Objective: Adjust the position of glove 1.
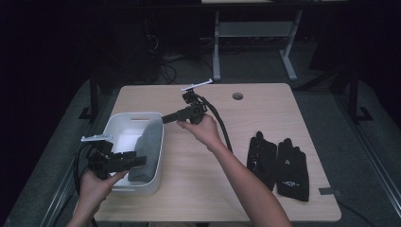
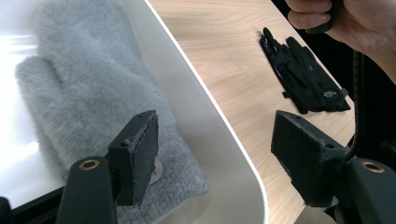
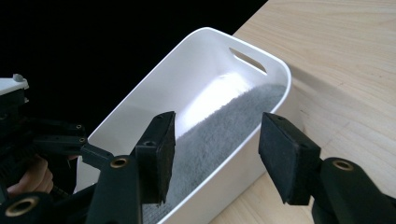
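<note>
Wooden table (image 1: 198,189) carries a white bin (image 1: 124,118) at its left edge. Grey mitten (image 1: 146,151) lies inside the bin along its right wall. Left gripper (image 1: 137,161) hovers over the mitten, jaws apart, nothing between them. Right gripper (image 1: 166,118) hangs over the bin rim, jaws apart, empty. Black gloves (image 1: 279,165) lie well apart to the right.

A light wooden table (image 1: 265,113) with rounded corners fills the middle of the frame, and it has a small round hole (image 1: 238,96) near its far edge. Behind it, at the upper middle, stands a white metal frame of another desk (image 1: 255,33). The floor (image 1: 331,94) is grey. Some cables (image 1: 165,66) lie there. The room is very dark.
</note>
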